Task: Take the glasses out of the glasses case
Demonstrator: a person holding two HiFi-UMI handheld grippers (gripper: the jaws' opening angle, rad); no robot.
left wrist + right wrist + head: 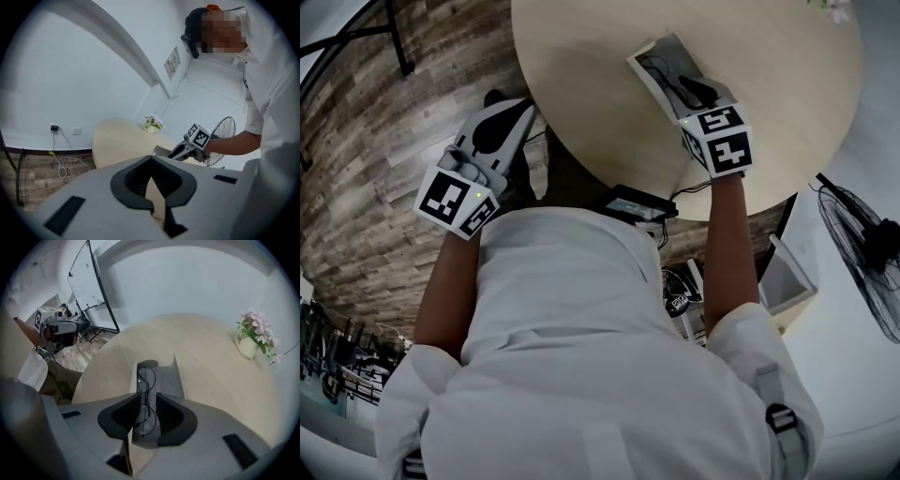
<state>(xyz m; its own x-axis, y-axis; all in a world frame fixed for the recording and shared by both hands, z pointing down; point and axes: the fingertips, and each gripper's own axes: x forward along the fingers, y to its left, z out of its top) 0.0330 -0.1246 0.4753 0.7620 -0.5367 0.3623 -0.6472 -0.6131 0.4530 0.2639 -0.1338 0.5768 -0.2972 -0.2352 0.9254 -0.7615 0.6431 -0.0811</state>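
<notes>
Task thing: the glasses (146, 379) lie in the open glasses case (169, 378). They have a thin round wire frame. One lens shows beyond the pads and one nearer the camera, with the bridge between them.
Case: it rests flat on the round table (211, 380), on the side nearest the person. It is open upward, so the frame can be reached from above.
Right claw (145, 394): released, but only narrowly. Its two dark pads stand on either side of the bridge with a slim gap between them, and I can make out no contact with the wire. It is lined up along the case, probably because the bridge gives a central hold that spares the lenses.
Left claw (151, 176): clenched on nothing, with its tips meeting. It hangs off the table over the wooden floor (375, 112), beside the person's body, apparently parked out of the way.
Step in hand: judged to be lining up the grasp. The glasses are not yet out.
Next move calls for: a soft close on the bridge, then a straight lift so the temples clear the case walls.
Risk: the thin wire may slip or bend, and the light case may rise with it, since nothing holds it down.
Surroundings: a flower pot (247, 345) stands at the far side, well apart.
</notes>
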